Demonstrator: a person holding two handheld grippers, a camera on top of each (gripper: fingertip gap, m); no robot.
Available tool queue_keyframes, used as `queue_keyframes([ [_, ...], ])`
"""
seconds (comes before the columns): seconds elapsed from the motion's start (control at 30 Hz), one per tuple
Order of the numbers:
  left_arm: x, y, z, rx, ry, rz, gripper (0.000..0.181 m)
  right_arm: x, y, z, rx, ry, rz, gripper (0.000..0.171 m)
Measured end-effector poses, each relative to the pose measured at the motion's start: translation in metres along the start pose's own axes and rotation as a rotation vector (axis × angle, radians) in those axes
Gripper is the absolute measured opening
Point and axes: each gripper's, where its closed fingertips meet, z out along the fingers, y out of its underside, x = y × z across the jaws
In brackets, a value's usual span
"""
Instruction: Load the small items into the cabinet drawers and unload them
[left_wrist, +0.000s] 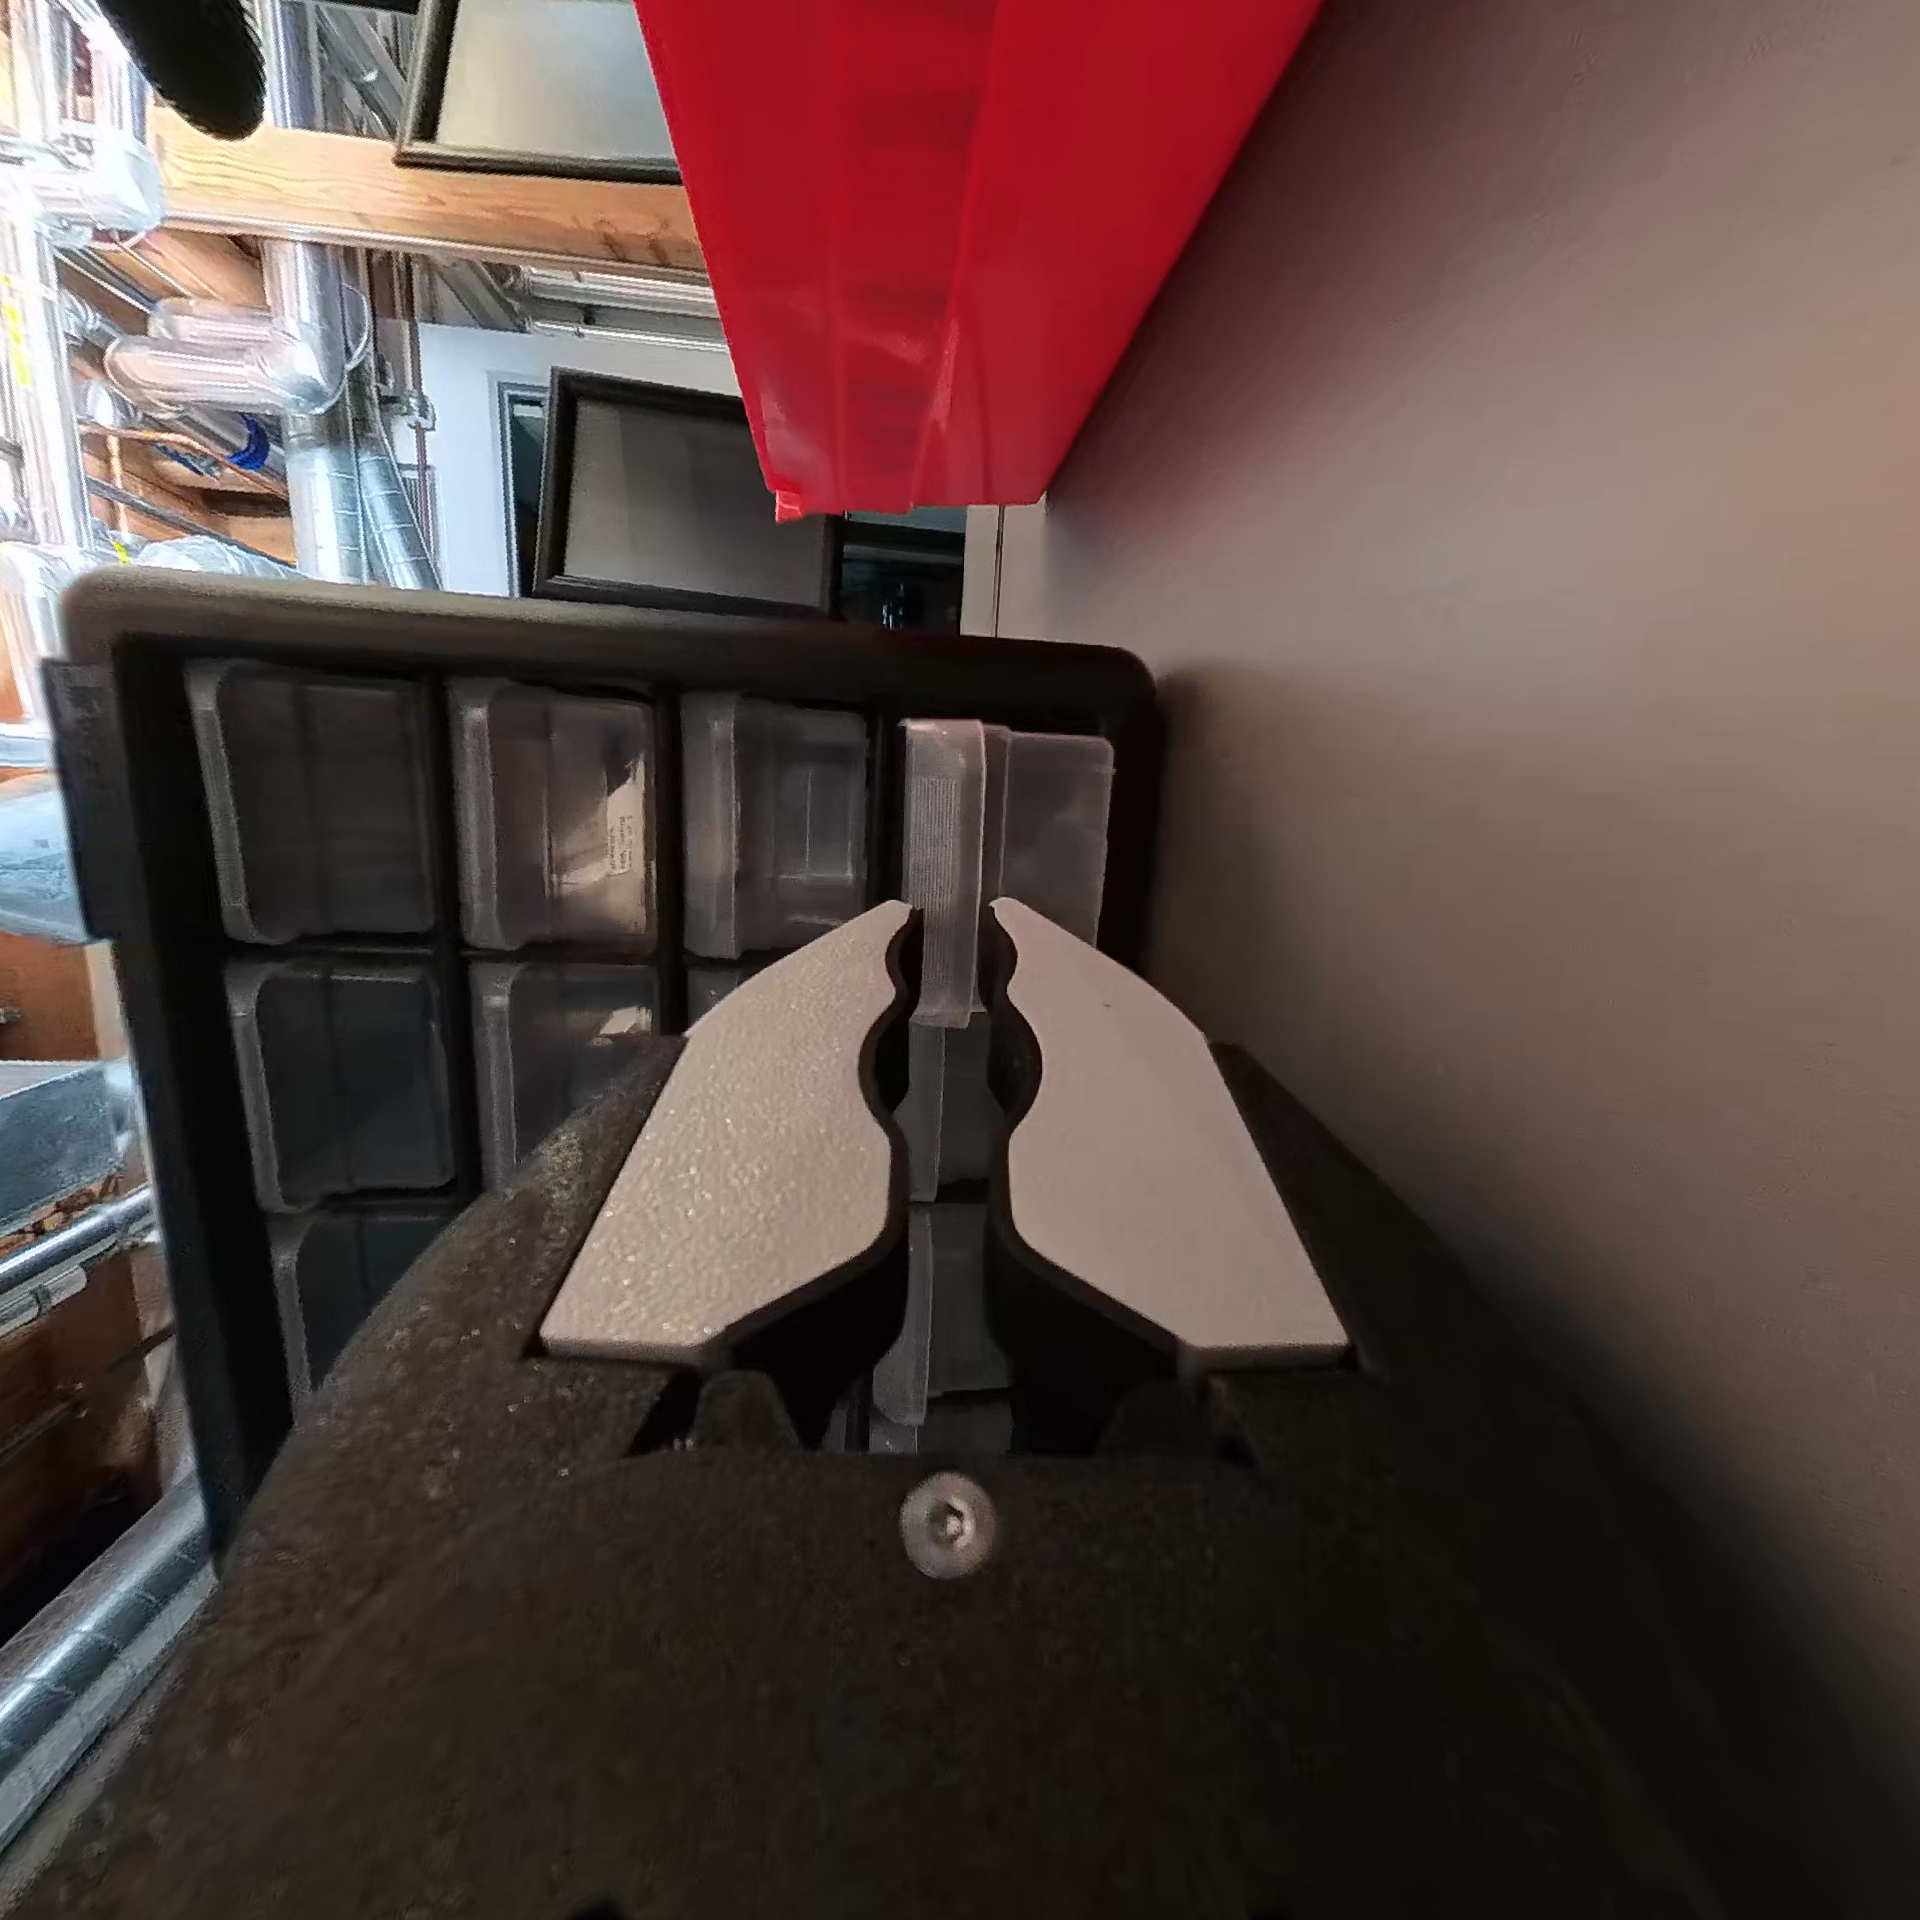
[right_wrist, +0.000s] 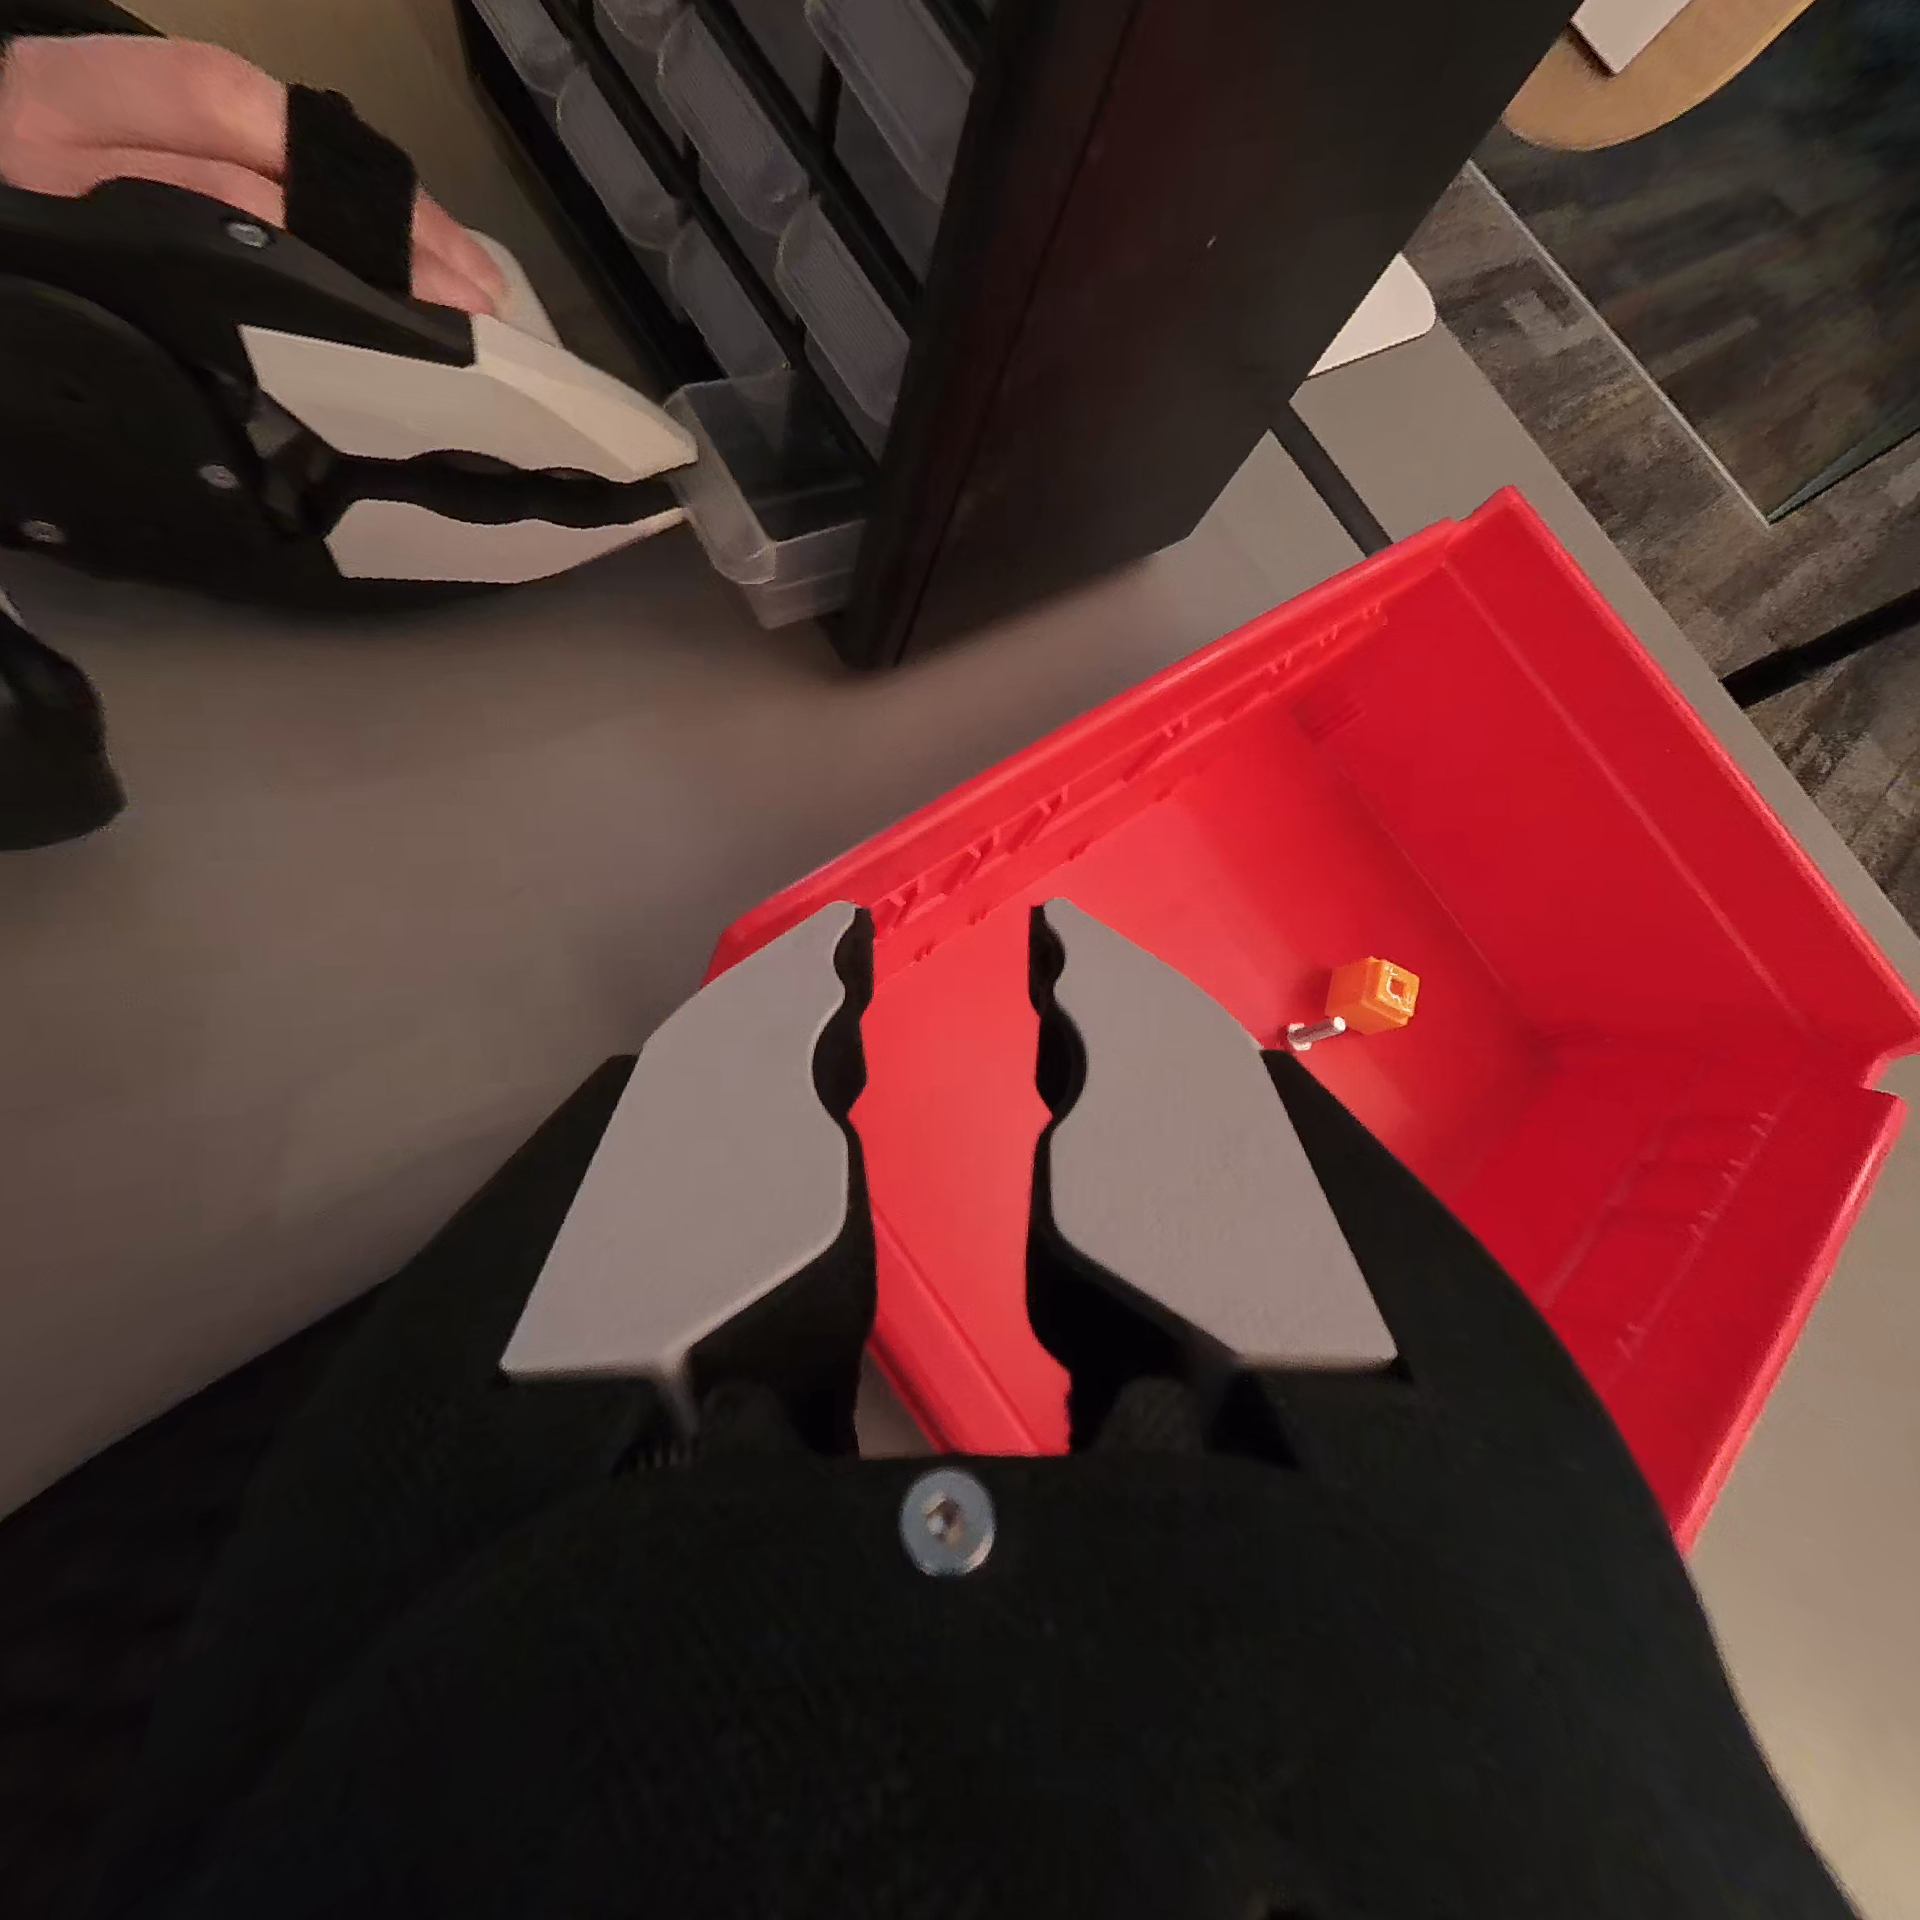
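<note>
A black cabinet with several clear plastic drawers stands on a grey table; the left wrist view is rolled sideways. My left gripper is shut on the handle of a clear bottom drawer, which sticks partly out of the cabinet. In the right wrist view the same gripper grips that drawer's front. My right gripper is open and empty, hovering over the near rim of a red bin. An orange cube and a small metal pin lie on the bin's floor.
The red bin sits right beside the cabinet. The grey table stretches between the grippers, with its edge at the right over carpet. A person's hand holds the left gripper. Framed panels and pipes stand behind the cabinet. The tips of one gripper are about 15 cm away from the tips of the other. My right tips are roughly 20 cm from the orange cube.
</note>
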Motion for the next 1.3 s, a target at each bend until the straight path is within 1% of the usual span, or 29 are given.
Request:
queue_keyframes([
  [0.2,-0.003,0.006,0.022,-0.039,-0.005,0.001,0.01,0.001,0.002,-0.002,0.019,-0.005,0.011,0.03],
  [0.37,-0.005,0.01,0.033,-0.064,-0.01,0.005,0.01,0.0,0.005,-0.002,0.025,-0.01,0.016,0.03],
  [0.53,-0.005,0.009,0.034,-0.069,-0.015,0.018,0.01,0.001,0.007,-0.002,0.033,-0.015,0.03,0.03],
  [0.63,-0.007,0.008,0.028,-0.035,-0.012,-0.047,0.019,0.002,0.005,-0.004,0.056,-0.027,0.068,0.03],
  [0.7,-0.012,0.008,0.019,-0.015,0.005,-0.111,0.024,0.003,0.002,-0.006,0.078,-0.03,0.1,0.03],
  [0.83,-0.025,0.019,-0.008,0.006,0.084,-0.284,0.025,0.01,-0.011,-0.018,0.142,-0.017,0.18,0.034],
  [0.93,-0.038,0.032,-0.03,0.0,0.162,-0.462,0.025,0.02,-0.027,-0.029,0.203,0.009,0.293,0.04],
  [1.03,-0.052,0.047,-0.047,-0.022,0.244,-0.639,0.024,0.024,-0.044,-0.035,0.216,0.018,0.421,0.05],
  [1.17,-0.091,0.059,-0.066,0.034,0.305,-0.924,0.021,0.028,-0.075,-0.046,0.251,0.065,0.433,0.053],
  [1.3,-0.155,0.078,-0.083,0.112,0.296,-1.16,0.021,0.045,-0.103,-0.059,0.256,0.144,0.468,0.055],
])
